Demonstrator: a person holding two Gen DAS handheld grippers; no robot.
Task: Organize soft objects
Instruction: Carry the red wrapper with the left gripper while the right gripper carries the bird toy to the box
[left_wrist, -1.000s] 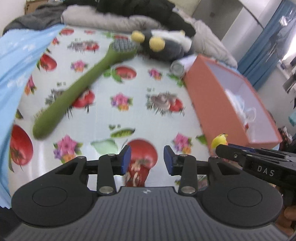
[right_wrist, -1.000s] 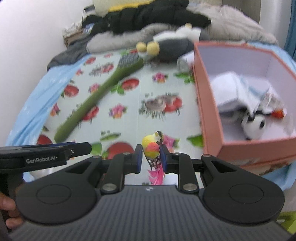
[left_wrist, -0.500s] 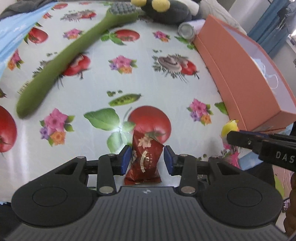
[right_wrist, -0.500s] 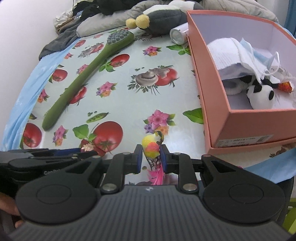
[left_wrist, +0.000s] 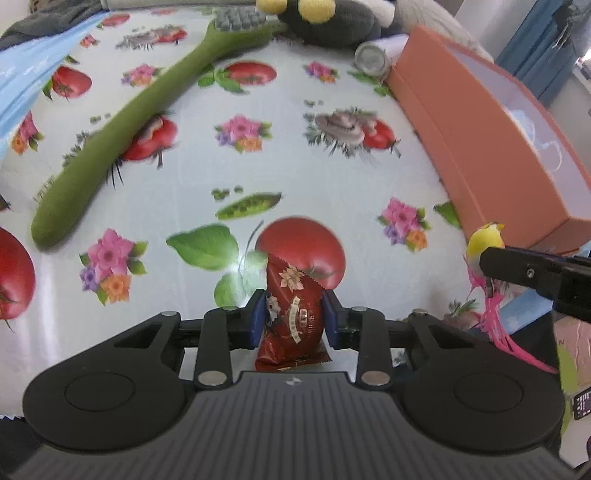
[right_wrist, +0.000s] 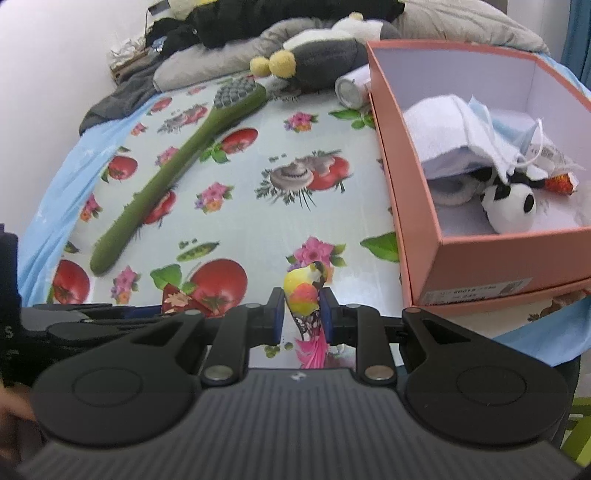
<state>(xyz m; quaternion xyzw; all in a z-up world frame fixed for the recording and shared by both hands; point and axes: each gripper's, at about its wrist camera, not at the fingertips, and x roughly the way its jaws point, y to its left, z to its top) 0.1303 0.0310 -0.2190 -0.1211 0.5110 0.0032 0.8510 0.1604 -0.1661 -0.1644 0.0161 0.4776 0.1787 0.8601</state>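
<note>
My left gripper (left_wrist: 294, 315) is closed against a dark red snack packet (left_wrist: 293, 317) that lies at the near edge of the tomato-print tablecloth (left_wrist: 192, 184). My right gripper (right_wrist: 302, 314) is shut on a small yellow toy bird with pink tail feathers (right_wrist: 303, 295); the bird also shows in the left wrist view (left_wrist: 484, 242). The orange box (right_wrist: 413, 221) stands to the right and holds a white cloth (right_wrist: 450, 125), a face mask and a black-and-white plush (right_wrist: 511, 206).
A long green plush toothbrush (left_wrist: 122, 136) lies diagonally at the left. A dark plush with yellow balls (right_wrist: 317, 62) and a white roll (right_wrist: 351, 90) lie at the back. Clothes and bedding are piled behind. A blue sheet (right_wrist: 55, 192) runs down the left side.
The left gripper has dropped toward the table and moved onto the red packet, and its fingers have closed against it. The right gripper still holds the bird, a little nearer the box.
</note>
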